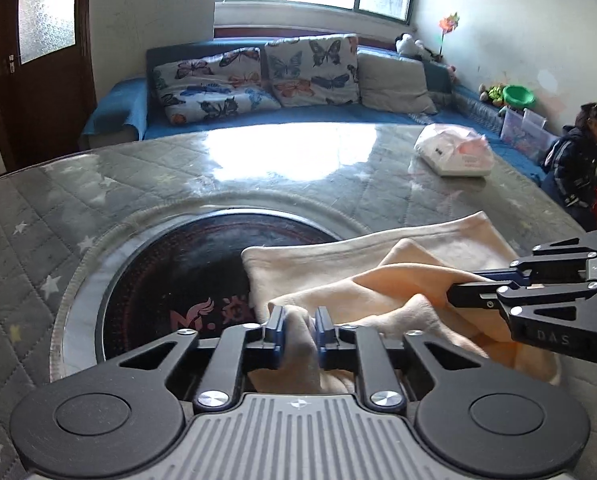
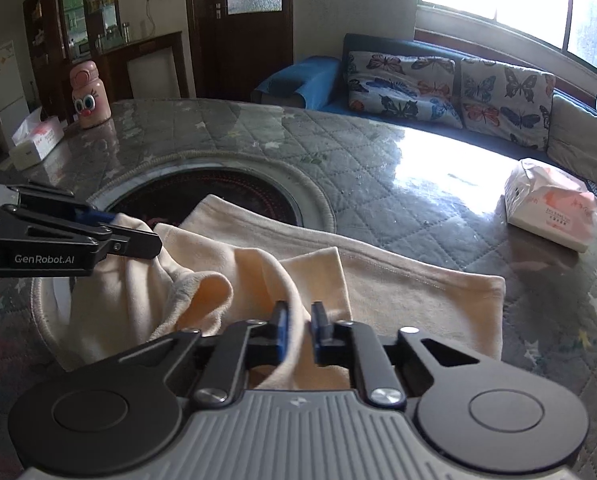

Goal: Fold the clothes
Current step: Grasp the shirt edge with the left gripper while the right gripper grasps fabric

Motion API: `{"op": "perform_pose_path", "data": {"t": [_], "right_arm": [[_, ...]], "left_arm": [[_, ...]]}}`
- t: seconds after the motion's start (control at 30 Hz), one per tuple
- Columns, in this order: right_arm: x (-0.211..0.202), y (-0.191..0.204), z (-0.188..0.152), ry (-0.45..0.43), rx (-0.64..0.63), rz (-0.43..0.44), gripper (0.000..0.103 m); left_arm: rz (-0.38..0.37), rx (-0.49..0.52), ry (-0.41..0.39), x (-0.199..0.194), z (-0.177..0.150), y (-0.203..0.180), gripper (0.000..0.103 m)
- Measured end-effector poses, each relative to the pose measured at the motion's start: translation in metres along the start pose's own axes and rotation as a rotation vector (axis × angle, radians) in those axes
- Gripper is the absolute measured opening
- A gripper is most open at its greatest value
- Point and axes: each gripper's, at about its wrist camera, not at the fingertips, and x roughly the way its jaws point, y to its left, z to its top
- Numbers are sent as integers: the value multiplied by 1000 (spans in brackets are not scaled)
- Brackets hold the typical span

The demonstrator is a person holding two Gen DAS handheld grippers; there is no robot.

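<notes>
A cream-coloured garment (image 1: 378,264) (image 2: 398,288) lies on the quilted grey table, partly over a round dark glass inset (image 1: 186,272). My left gripper (image 1: 299,330) is shut on a bunched fold of its near edge, lifted a little. My right gripper (image 2: 299,330) is shut on another fold of the same garment, slightly to the right. In the left wrist view the right gripper (image 1: 454,290) enters from the right, its tips in the cloth. Seen from the right wrist, the left gripper (image 2: 154,242) comes in from the left, holding cloth.
A tissue pack (image 1: 454,152) (image 2: 550,210) lies at the far right of the table (image 1: 98,184). A pink cartoon bottle (image 2: 87,94) and a tissue box (image 2: 36,140) stand at the far left. A blue sofa with butterfly cushions (image 1: 258,76) is behind. A person (image 1: 578,160) stands far right.
</notes>
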Motion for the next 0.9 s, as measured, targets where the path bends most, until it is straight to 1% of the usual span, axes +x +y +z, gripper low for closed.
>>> {"op": "perform_pose_path", "data": {"t": [0.03,0.17,0.3,0.4,0.5,0.57,0.63,0.73,0.8,0.87,0.9], "right_arm": [[-6,1,-1,-14,-3,-1,5],[-27,3,-4,-62,-5,-7,3],[-60,0,-15,-114,7,-7,3],[-84,0,-27,-149,17,-3,3],[-112,0,-44,-176,37,7,3],[-129,0,-58,-175,45,13,3],[-142,1,-72,-165,50,13,3],[-153,0,-94,-111,55,18,3],[-154,-1,-111,-44,44,16,6],[-153,0,-120,-1,31,15,13],[-153,1,-124,17,19,12,14]], "left_arm": [[-5,1,-9,-4,0,-1,13],[-32,4,-44,-27,-7,-3,12],[-61,6,-78,-54,-16,-5,11],[-82,8,-103,-74,-23,-5,11],[-106,11,-101,-95,-40,-3,11],[-122,13,-99,-109,-51,-2,11],[-135,9,-77,-120,-66,1,11],[-149,4,-7,-124,-89,3,11],[-155,0,48,-120,-103,3,11],[-159,-3,102,-117,-117,2,11],[-155,-3,123,-114,-124,4,11]]}}
